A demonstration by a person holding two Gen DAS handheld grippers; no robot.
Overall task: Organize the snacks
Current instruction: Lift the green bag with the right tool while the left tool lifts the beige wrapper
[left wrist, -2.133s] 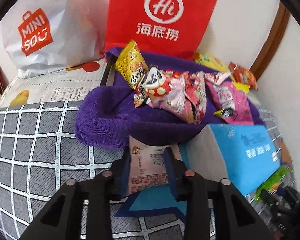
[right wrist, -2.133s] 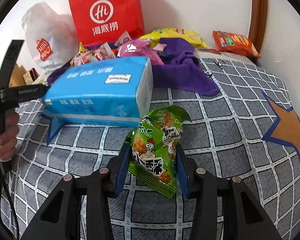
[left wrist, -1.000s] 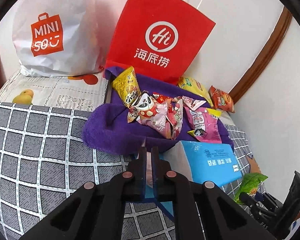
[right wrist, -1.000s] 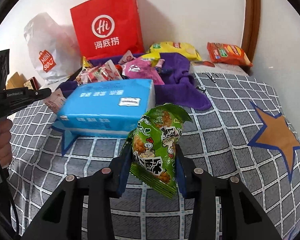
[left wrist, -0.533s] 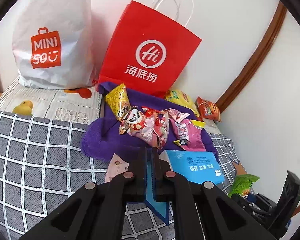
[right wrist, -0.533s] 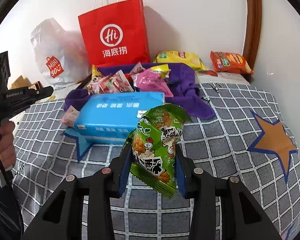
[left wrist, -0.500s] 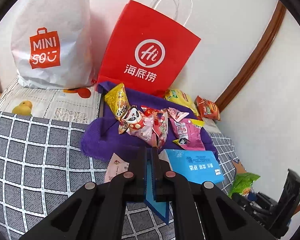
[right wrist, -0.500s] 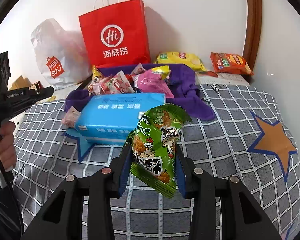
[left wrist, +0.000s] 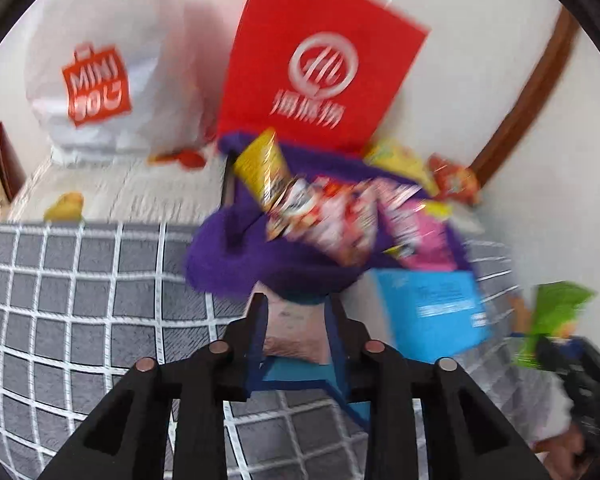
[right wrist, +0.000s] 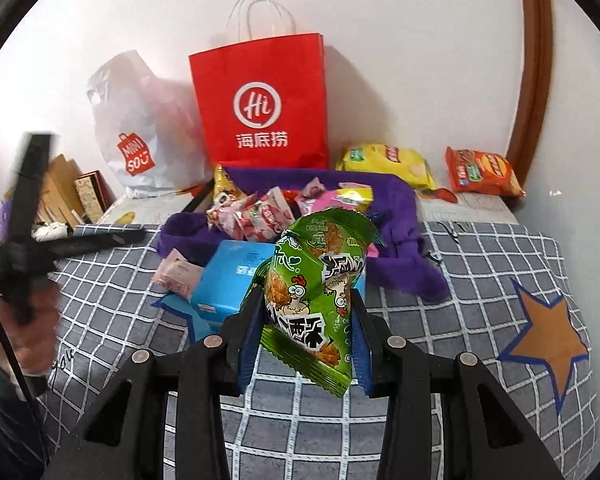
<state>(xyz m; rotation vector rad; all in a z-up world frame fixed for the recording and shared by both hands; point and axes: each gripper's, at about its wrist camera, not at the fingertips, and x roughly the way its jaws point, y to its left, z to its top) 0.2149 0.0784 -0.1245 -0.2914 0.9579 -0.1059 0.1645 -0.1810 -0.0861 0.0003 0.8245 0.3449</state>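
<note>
My right gripper [right wrist: 307, 300] is shut on a green snack packet [right wrist: 316, 292] with a cartoon chicken, held upright above the checked bedspread. The left wrist view is blurred. There my left gripper [left wrist: 297, 304] has its jaws opening around a small pink packet [left wrist: 296, 328]; the pads do not press on it. That pink packet [right wrist: 178, 276] lies on the bedspread against a blue tissue pack [right wrist: 228, 276]. Behind it, several pink, red and yellow snack packets [right wrist: 260, 212] are piled on a purple towel [right wrist: 396, 248]. A hand holds the left gripper [right wrist: 136, 235] at the left.
A red paper bag [right wrist: 260, 104] and a white plastic bag [right wrist: 140, 120] stand against the wall. A yellow chip bag [right wrist: 384, 160] and an orange chip bag [right wrist: 482, 172] lie at the back right. Boxes [right wrist: 84, 192] are stacked at the far left.
My left gripper's jaws, shut before, now stand apart, with the pink packet between them. My right gripper has risen with the green packet still in it.
</note>
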